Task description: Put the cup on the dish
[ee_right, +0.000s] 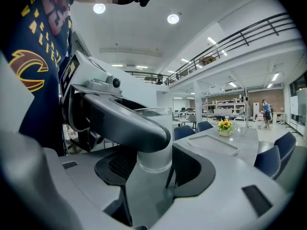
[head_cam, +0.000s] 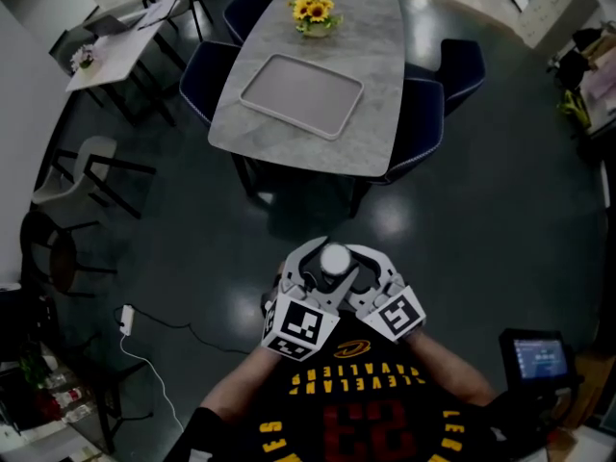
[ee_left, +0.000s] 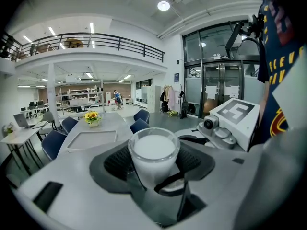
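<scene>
Jaws of the left gripper [ee_left: 156, 174] and right gripper [ee_right: 153, 169] both clench the cup [ee_left: 153, 152], with the dish [head_cam: 300, 94] far ahead and still empty.

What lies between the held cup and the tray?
In the head view, only dark floor and then the table's near edge lie between the cup and the tray.

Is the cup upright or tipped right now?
Upright: the cup stands rim-up between the jaws of the left gripper, its round mouth facing up.

Grey table [head_cam: 375, 85], dark glossy floor [head_cam: 481, 219]
</scene>
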Available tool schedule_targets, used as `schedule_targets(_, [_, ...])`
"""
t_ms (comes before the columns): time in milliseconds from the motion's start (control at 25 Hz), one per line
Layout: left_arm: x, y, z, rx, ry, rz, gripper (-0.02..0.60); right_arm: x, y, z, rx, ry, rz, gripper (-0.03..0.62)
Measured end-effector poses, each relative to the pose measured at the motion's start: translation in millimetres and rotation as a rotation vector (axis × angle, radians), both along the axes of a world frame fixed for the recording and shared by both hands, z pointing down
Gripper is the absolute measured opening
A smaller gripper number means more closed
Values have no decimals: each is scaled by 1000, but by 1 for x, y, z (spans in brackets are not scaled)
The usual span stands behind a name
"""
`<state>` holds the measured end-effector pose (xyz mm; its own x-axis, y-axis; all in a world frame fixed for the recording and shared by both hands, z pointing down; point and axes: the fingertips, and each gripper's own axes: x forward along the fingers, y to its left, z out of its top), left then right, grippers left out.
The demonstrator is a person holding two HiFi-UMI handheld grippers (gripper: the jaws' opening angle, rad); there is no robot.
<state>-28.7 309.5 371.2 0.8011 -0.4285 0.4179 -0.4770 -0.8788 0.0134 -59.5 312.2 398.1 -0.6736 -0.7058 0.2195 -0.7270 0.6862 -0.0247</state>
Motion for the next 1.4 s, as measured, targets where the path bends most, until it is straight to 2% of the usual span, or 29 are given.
schedule_targets(320, [-19,-36,4,-15,33,17,270,-19,-37,5,-19,30,26,233])
schedule_targets(760, [-32,-67,7,-30,49,29,270,-32,-68,9,-28,21,66,233])
schedule_targets(1040, [-30,-92,-1,-26,102,1,270,-29,-89,8,2,33,62,232])
schedule_targets(1400, [-21,-146,-12,32,93,-77,270,-21,-142,-3,51,7,7,232])
